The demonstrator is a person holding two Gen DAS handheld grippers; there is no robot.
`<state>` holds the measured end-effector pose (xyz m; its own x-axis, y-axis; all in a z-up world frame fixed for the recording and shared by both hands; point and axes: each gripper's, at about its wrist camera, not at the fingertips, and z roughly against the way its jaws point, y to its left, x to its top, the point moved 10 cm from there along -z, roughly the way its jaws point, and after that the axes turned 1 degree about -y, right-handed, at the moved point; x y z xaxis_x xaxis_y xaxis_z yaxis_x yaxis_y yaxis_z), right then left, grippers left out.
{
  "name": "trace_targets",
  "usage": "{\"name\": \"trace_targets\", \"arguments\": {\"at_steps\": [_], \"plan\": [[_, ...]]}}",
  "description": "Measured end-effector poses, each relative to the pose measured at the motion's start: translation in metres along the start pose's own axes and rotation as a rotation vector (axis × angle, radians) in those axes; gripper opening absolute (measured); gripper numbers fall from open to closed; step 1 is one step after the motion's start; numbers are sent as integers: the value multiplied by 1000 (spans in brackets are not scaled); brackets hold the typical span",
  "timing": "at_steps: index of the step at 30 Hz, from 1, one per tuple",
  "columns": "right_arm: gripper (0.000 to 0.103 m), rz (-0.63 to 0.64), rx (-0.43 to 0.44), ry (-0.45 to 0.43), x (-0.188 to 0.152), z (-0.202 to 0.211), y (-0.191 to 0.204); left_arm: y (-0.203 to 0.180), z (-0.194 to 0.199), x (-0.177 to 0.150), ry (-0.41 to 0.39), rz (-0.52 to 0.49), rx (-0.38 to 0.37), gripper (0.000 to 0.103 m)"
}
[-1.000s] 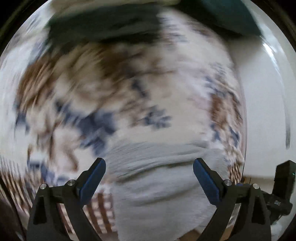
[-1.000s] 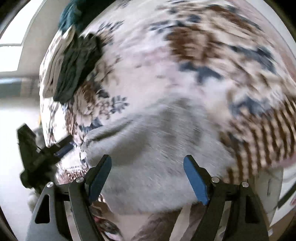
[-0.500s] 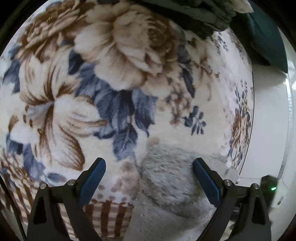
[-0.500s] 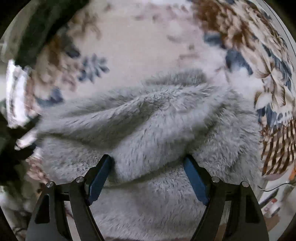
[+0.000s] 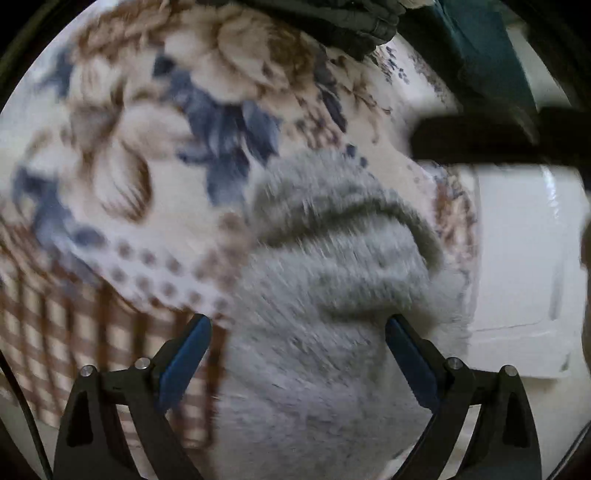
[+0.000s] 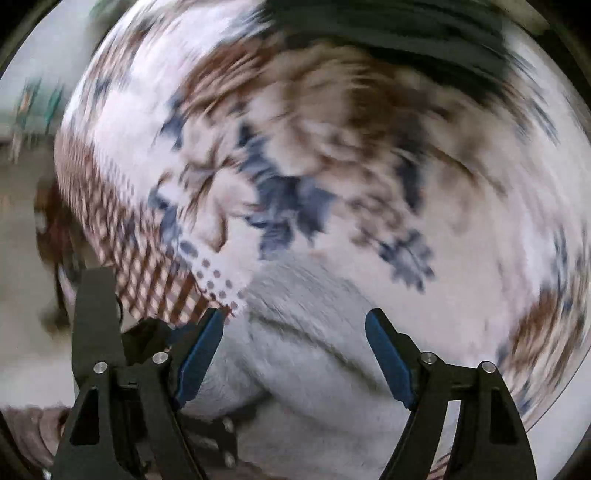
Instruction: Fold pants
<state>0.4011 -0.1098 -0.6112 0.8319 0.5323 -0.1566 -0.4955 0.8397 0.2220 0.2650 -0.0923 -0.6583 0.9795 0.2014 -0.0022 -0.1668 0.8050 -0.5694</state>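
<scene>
My left tongs (image 5: 297,354) and right tongs (image 6: 295,350) are both closing, gaping, pads not pressing the grey fluffy pants (image 5: 325,295) bunched between them. The pants lie rumpled on the floral blanket (image 5: 147,147). Only my left view shows pale floor (image 5: 517,258) beside the blanket (right view blurred).

The pants (image 5: 332,295) lie bunched on the blanket (image 5: 147,166) — near its edge, dark clothes (image 5: 332,22) beyond.
</scene>
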Motion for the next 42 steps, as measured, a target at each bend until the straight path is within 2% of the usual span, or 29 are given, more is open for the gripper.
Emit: {"name": "trace_targets", "arguments": {"at_steps": [1, 3, 4, 6, 8, 11, 12, 13, 15, 18, 20, 22, 23, 24, 25, 26, 27, 28, 30, 31, 33, 34, 35, 37, 38, 39, 40, 42], "plan": [[74, 44, -24, 27, 6, -9, 5, 4, -4, -3, -10, 48, -42, 83], [74, 93, -69, 79, 12, -25, 7, 11, -8, -9, -40, 123, -114, 62], [74, 122, -83, 111, 15, -36, 10, 15, -8, -11, -72, 147, -136, 59], [74, 178, -86, 174, 15, -55, 17, 17, -7, -12, -106, 149, -150, 55], [74, 299, -118, 245, 6, -73, 31, 18, -5, -14, -139, 154, -159, 55], [72, 462, -248, 345, -12, -99, 33, 16, -6, -16, -157, 146, -169, 55], [49, 495, -287, 359, -15, -105, 29, 15, -7, -16, -160, 144, -168, 55], [37, 494, -303, 371, -15, -112, 24, 14, -8, -16, -165, 138, -166, 55], [27, 370, -291, 339, -4, -109, 13, 13, -10, -15, -171, 122, -153, 55], [22, 142, -235, 264, 15, -94, -11, 9, -16, -14, -181, 102, -140, 55], [20, -135, -114, 235, 17, -88, -42, 6, -20, -15, -180, 87, -145, 55], [20, -424, 33, 242, 6, -92, -72, 2, -24, -15, -178, 72, -137, 55], [20, -651, 182, 251, -6, -98, -89, 1, -25, -14, -175, 71, -140, 55], [20, -775, 283, 258, -12, -100, -94, 0, -27, -13, -170, 73, -140, 55], [20, -959, 421, 267, -24, -104, -101, 1, -28, -12, -163, 75, -138, 55], [21, -1052, 503, 268, -32, -107, -107, 2, -28, -10, -159, 76, -139, 55], [22, -1042, 526, 272, -34, -108, -108, 3, -29, -9, -155, 77, -140, 55], [27, -929, 496, 273, -32, -105, -109, 4, -31, -9, -148, 77, -139, 55], [72, -733, 382, 246, -25, -91, -109, 6, -28, -8, -140, 71, -138, 55], [78, -609, 306, 185, -15, -73, -109, 9, -25, -8, -138, 72, -135, 55], [78, -452, 202, 116, -4, -48, -104, 16, -23, -6, -132, 77, -131, 55], [78, -405, 179, 112, -5, -42, -98, 16, -22, -4, -132, 80, -128, 55], [78, -297, 162, 116, -7, -35, -84, 17, -15, -11, -129, 75, -125, 55], [78, -125, 76, 152, -11, -35, -74, 20, -14, -10, -127, 67, -113, 55], [73, -63, 20, 166, -21, -40, -71, 17, -17, -11, -125, 64, -108, 55], [35, -29, -42, 171, -31, -46, -74, 16, -17, -11, -123, 58, -105, 55], [10, -60, -73, 168, -33, -51, -84, 16, -17, -10, -122, 51, -101, 55], [8, -320, 25, 128, -31, -54, -117, 6, -16, -10, -118, 39, -98, 55]]}}
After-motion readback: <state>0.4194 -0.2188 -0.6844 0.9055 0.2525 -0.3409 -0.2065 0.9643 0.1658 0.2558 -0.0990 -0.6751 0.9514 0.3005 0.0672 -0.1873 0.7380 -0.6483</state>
